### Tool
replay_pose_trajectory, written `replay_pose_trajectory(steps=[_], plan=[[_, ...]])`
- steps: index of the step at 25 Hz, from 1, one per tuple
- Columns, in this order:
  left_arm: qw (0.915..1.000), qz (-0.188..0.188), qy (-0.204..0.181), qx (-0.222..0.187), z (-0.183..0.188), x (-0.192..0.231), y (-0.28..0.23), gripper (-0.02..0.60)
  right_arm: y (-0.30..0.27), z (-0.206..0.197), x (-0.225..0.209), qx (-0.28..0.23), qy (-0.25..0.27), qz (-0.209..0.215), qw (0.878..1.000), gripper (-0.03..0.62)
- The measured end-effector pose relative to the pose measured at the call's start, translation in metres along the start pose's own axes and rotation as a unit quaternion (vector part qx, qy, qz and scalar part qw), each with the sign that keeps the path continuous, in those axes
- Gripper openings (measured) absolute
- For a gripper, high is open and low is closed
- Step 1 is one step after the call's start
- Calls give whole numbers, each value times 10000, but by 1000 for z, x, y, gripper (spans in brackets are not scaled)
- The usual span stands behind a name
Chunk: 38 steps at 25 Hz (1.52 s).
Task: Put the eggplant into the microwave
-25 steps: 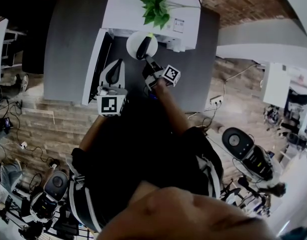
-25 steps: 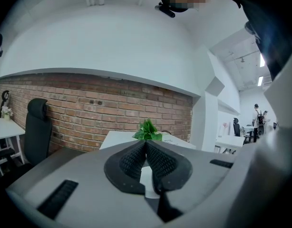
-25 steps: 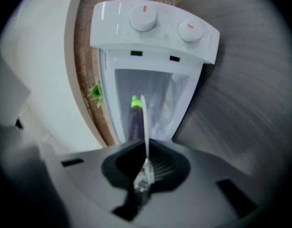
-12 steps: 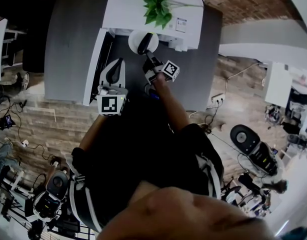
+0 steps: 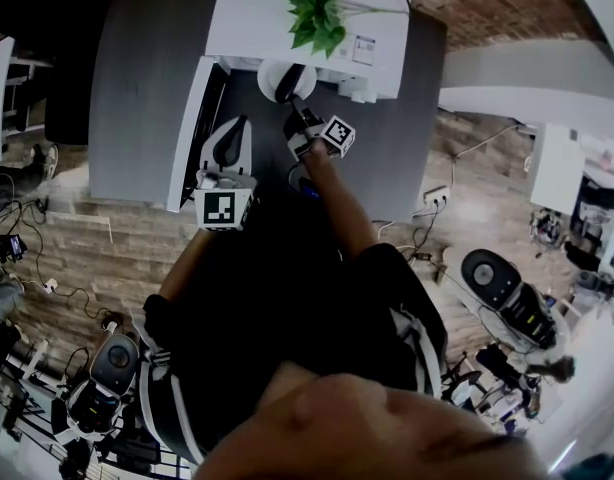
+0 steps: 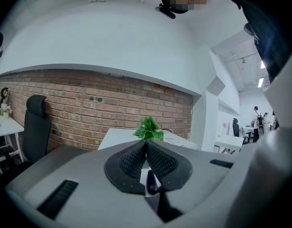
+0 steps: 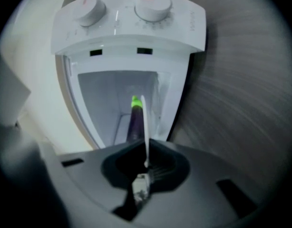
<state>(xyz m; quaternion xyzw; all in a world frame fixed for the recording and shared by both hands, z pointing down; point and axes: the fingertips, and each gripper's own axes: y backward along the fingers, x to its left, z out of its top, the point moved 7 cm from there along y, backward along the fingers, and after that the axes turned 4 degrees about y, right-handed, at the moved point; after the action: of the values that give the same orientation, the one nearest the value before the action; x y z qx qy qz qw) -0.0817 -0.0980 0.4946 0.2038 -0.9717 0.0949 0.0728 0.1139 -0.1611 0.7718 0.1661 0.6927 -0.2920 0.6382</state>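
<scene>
Right gripper view: the plate (image 7: 145,122) rim is pinched tight by the right gripper (image 7: 145,156); the eggplant (image 7: 134,120) is seen at the microwave (image 7: 127,27) opening; the left gripper (image 6: 146,142) is held closed, empty.

right gripper (image 5: 295,111): nudged a little further up toward the microwave (image 5: 255,18) | plate (image 5: 270,74) with the eggplant (image 5: 290,84) on it: pushed deeper into the opening, more of it tucked under the microwave's top than a second ago

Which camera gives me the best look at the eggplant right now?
The right gripper view: the eggplant shows purple with its green tip, beside the plate edge, before the open microwave. The head view shows it small and dark. The left gripper view doesn't show it clearly.
</scene>
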Motion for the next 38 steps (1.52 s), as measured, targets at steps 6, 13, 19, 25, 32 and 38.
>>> replay_pose_trajectory(steps=[6,13,19,25,32,38], plan=[[10000,1,-2,55,-2,1,-2,37,-7,2,-9,-61,-44,-100,9999,40],[10000,-16,39,20,-1,2,-4,37,-16,5,-13,-154,-168,-129,9997,40],[10000,-32,20,43,-2,3,-7,37,-24,9,-16,-176,-216,-148,9995,40],[9999,-21,70,136,-5,4,-12,37,-34,14,-19,-202,-260,-131,9994,40],[9999,-13,59,145,-3,7,-12,37,-41,17,-13,-272,-322,-107,9991,40],[9999,12,79,152,-4,8,-12,37,-45,19,-13,-301,-369,-119,9988,41]])
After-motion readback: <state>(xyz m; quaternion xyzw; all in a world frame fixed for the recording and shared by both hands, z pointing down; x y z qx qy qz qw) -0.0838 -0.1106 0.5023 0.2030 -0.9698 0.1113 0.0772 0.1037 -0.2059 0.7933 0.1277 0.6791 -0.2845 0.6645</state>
